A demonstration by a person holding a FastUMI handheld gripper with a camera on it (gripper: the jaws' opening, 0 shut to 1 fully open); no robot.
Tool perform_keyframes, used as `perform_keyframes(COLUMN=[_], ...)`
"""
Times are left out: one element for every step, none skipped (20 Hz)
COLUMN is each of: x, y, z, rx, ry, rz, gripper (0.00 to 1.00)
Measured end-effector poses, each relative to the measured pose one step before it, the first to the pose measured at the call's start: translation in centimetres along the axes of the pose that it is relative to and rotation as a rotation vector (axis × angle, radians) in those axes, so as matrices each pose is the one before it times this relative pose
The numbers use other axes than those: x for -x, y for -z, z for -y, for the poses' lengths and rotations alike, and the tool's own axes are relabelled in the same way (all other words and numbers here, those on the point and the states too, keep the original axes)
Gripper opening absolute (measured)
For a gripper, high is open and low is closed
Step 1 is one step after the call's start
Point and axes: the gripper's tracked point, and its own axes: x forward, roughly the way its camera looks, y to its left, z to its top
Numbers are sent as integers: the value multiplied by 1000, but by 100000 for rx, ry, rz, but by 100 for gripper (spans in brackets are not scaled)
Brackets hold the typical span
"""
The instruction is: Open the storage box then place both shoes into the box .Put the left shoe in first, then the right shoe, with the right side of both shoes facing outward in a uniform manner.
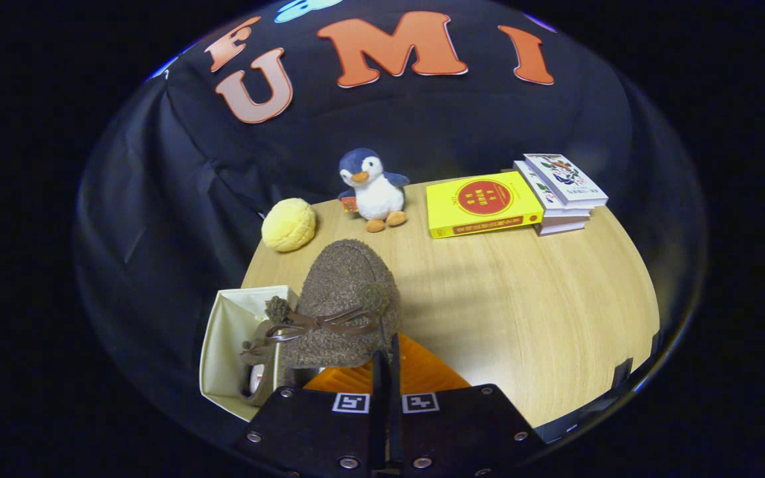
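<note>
1. Gripper clenched on the heel edge of the brown fuzzy shoe, fingers nearly touching
2. Shoe is held just ahead of the fingers, over the open storage box; another shoe seems to be inside already
3. Lower it straight beside that one, bow facing the same way, release only once seated
4. Gripper is above the table, pitched down

Wooden table under penguin, bun, books, box.
</note>
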Motion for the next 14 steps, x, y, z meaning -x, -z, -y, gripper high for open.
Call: perform_keyframes(x=[-109,-233,-319,-317,-333,-330,-343,-295,-593,-549,-583,-590,-601,-576], y=[-29,19,184,254,211,92,84,242,307,256,349,423,217,470], z=[-1657,-1615,-1490,-1586,-1369,-1242,-1100,-893,-886,-1020,-840,-673,-466,-391], rx=[1295,1015,867,228,829,1344,1987,1919,1133,1397,538,857,778,1007], ry=[-1830,-1497,-1761,-1676,-1633,-942,-419,-73,-6,-696,-256,112,752,1137], rz=[-399,-551,-1368,-1202,-1194,-693,-521,-480,-1044,-1090,-1273,-1134,-635,-885], gripper=[3,4,4,4,4,3,4,4,4,4,4,3,4,4])
